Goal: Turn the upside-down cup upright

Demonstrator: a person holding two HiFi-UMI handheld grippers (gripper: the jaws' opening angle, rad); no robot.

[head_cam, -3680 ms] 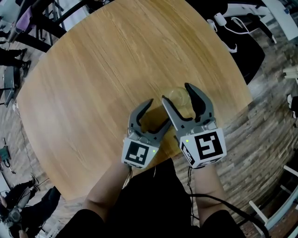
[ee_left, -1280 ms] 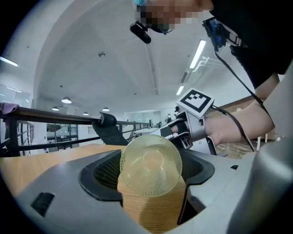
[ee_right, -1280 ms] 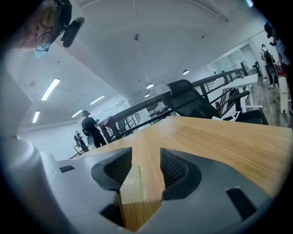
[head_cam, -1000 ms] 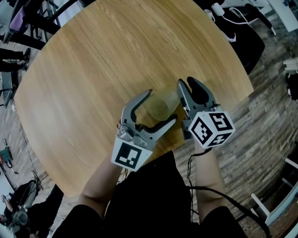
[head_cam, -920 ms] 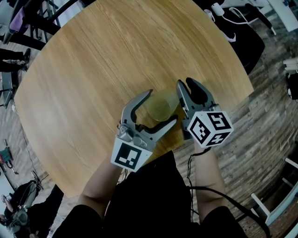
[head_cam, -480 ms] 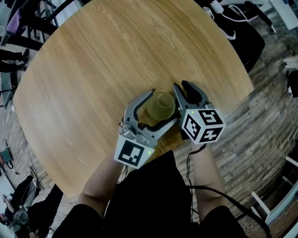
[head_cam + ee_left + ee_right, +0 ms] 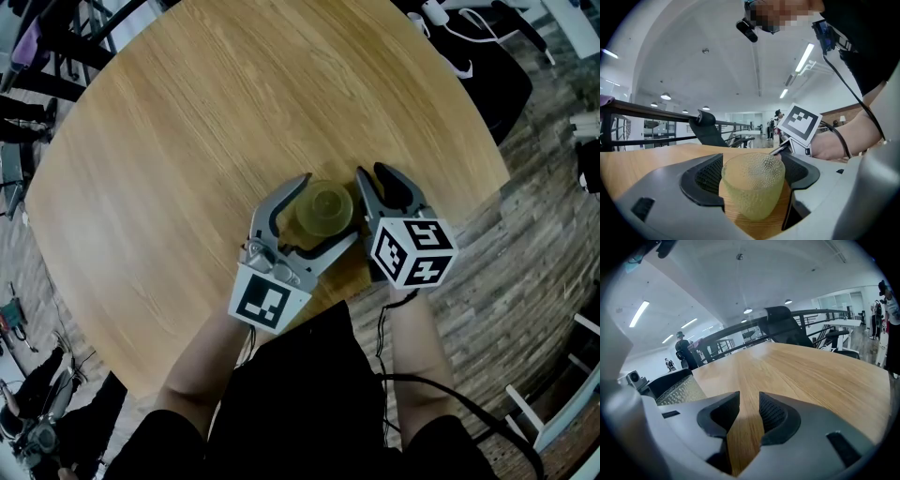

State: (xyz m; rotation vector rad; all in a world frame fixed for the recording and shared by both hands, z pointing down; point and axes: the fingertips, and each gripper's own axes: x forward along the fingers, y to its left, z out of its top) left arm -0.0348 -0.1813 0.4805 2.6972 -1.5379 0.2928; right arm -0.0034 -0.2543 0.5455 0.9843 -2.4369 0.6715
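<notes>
Pale round wood is filling most of the head view: the bench [image 7: 187, 141], with plank flooring [image 7: 534, 234] showing past its edge. Near the front rim the cup [image 7: 325, 208] is standing with its mouth facing up. The left tongs [image 7: 328, 209] are reaching round it, one jaw on each side, while the right tongs [image 7: 373, 173] are lying just beside it on the right.

The left gripper view is showing what the overhead angle is flattening. The dimpled, yellowish cup is sitting base-down on the wood, wider at the top, between widely spread jaws. Their pads are close beside its walls, seemingly not clamping. The right gripper's marker cube [image 7: 799, 124] is looming just behind.

The right gripper view is giving the other half: those jaws are standing only a narrow gap apart, with nothing between them but bare wood. The cup [image 7: 677, 390] is off to their left, outside the gap.

Judging by this, the turning looks finished and clearing away is the step in hand. Doing it well is calling for drawing both tongs straight back, level, without brushing the light cup.
</notes>
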